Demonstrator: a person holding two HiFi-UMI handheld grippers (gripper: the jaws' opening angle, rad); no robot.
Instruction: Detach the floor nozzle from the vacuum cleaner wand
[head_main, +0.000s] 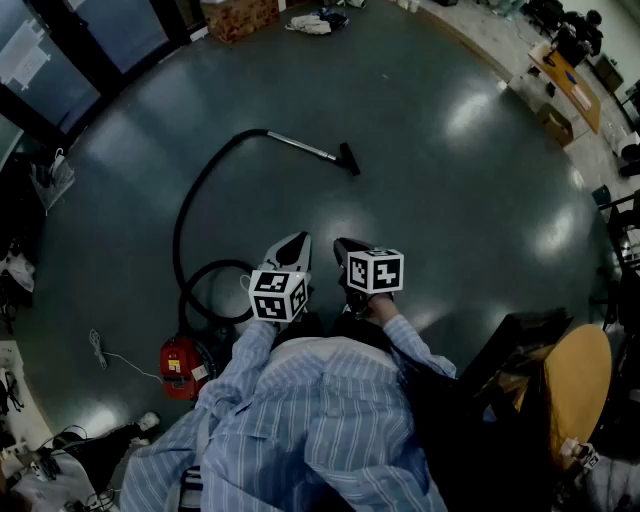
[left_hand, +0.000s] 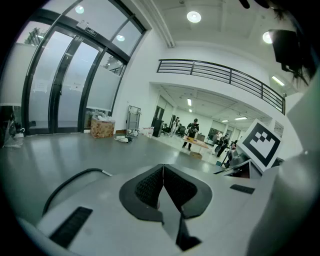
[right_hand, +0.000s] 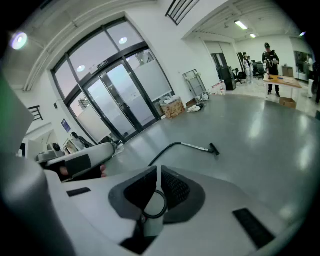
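Observation:
The vacuum lies on the grey floor ahead of me: a red body, a black hose looping away, a metal wand and the black floor nozzle attached at its far end. In the right gripper view the wand and nozzle lie far beyond the jaws. Both grippers hang side by side close to my body, well short of the vacuum. My left gripper is shut and empty. My right gripper is shut too, with nothing in it.
A cardboard box and a heap of cloth lie at the far side by the glass doors. A yellow chair stands at my right. People stand round a table at the far right. A white cable trails left of the red body.

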